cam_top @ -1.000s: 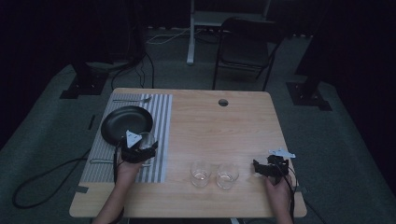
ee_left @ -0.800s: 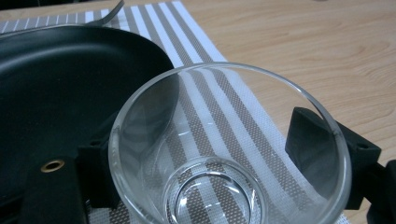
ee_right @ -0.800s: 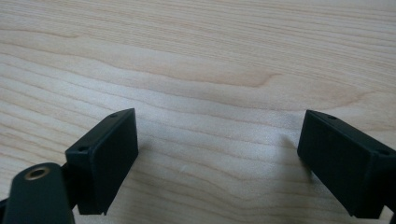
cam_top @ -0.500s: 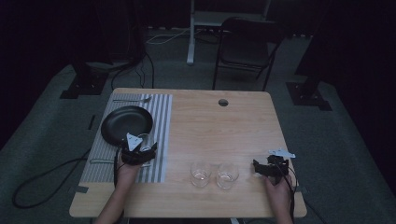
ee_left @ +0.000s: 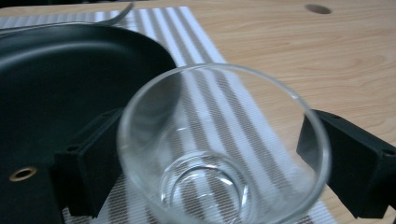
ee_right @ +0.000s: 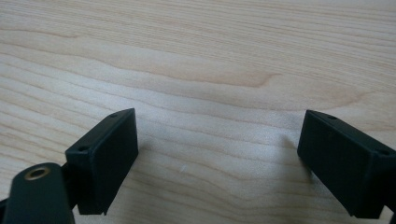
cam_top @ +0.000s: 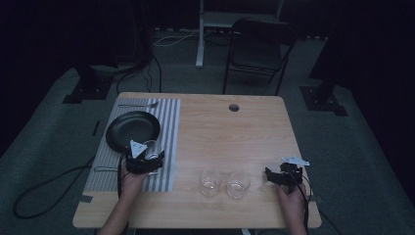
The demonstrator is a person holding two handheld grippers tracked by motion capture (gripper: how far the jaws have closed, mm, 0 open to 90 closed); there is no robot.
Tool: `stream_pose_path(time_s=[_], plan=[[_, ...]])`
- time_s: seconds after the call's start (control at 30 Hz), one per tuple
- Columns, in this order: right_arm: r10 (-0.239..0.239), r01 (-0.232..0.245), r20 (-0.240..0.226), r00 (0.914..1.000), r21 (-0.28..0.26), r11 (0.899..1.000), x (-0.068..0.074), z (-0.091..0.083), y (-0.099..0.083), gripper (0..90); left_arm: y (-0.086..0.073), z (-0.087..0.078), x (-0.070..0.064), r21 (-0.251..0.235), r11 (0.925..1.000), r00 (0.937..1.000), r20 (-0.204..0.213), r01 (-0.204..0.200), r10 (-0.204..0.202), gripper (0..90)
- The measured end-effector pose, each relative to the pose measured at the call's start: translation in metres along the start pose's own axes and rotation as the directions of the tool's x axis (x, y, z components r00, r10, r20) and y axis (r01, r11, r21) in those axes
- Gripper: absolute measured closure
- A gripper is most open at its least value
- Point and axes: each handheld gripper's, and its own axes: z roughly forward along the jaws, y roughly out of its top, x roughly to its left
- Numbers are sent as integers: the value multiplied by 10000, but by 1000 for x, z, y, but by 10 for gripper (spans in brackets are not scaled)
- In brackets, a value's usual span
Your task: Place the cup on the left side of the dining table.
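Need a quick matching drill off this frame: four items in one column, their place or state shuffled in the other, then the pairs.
1. left gripper
2. right gripper
3. black plate
4. two glasses

a. on the striped mat, far end
b. open over bare wood
c. around a clear glass
d. side by side on the table, near edge

Pairs: 1-c, 2-b, 3-a, 4-d

No legible txt, labels, brands or nos. on anything in view.
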Motion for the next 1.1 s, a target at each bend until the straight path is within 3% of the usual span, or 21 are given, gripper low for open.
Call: stream_pose_path(time_s=[0.07,0.13,0.3,0.53,0.7,1.1], plan=[[-6,6,1,10000,1,10000,0,0,0,119,-1,-1,1,58,10000,9997,-226,1,1,82],[-6,6,1,10000,1,10000,0,0,0,118,-2,-1,2,133,9999,9999,-132,97,-96,1],[-10,10,-1,10000,-2,10000,0,0,0,119,-7,-8,-3,43,9998,9998,-95,-185,185,1],[-1,1,-1,10000,-7,10000,0,0,0,118,-12,-16,-6,381,9986,9993,66,-365,362,1],[5,-5,1,10000,7,10000,0,0,0,118,-17,-23,-6,585,9970,9986,-146,-501,510,1],[9,-9,2,10000,6,10000,0,0,0,118,-33,-41,5,701,9972,9993,-281,-241,261,1]])
